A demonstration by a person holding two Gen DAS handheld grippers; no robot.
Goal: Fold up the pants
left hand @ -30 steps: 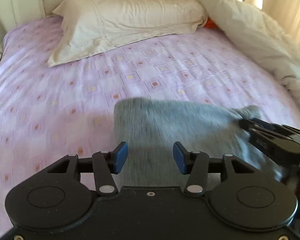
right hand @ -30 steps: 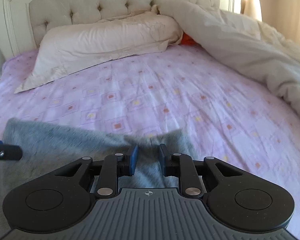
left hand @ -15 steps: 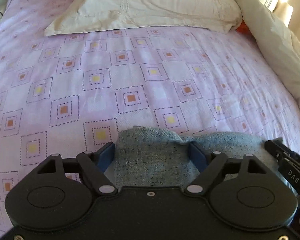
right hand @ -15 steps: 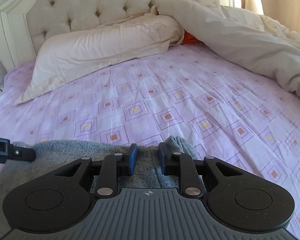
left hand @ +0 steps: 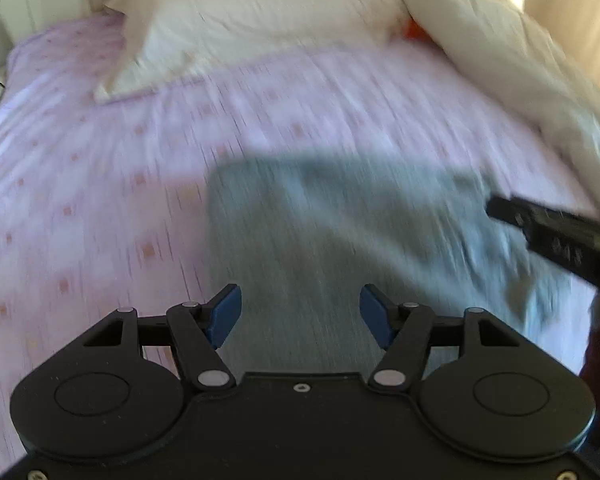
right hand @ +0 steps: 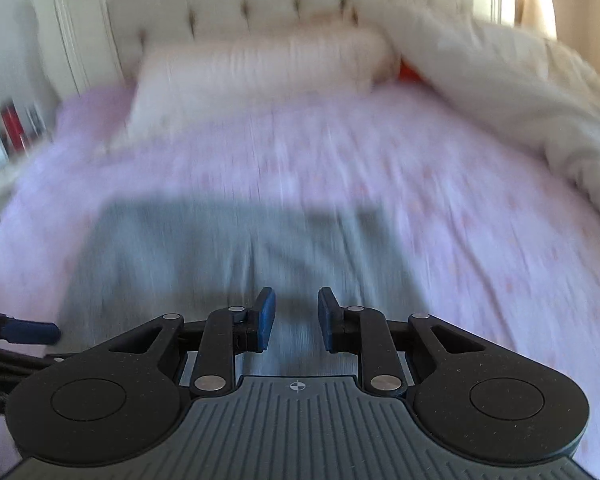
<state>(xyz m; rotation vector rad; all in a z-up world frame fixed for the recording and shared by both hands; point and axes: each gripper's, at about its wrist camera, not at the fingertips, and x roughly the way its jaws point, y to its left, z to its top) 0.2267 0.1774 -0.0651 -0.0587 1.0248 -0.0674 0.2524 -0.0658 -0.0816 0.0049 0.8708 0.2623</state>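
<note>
Grey knit pants [left hand: 340,232] lie folded flat on the pink patterned bed sheet [left hand: 100,200], and both views are smeared by motion. My left gripper [left hand: 300,312] hovers over their near part. Its blue pads stand wide apart and are closing, with only the flat cloth below them. The right gripper's fingers [left hand: 512,214] reach in over the rumpled right edge. In the right wrist view the pants [right hand: 220,248] spread ahead of my right gripper [right hand: 296,316]. Its pads stand a narrow gap apart, with nothing visibly pinched. A left fingertip [right hand: 32,332] shows at the left edge.
A cream pillow [left hand: 260,32] lies at the head of the bed below the tufted headboard [right hand: 280,4]. A bunched white duvet [left hand: 520,80] fills the right side, with something orange [left hand: 416,30] beside it. A shelf [right hand: 12,128] stands left of the bed.
Both grippers have drawn back from the pants' far edge, which now lies well ahead of them. The left pads straddled that edge half a second ago and now stand closer together.
</note>
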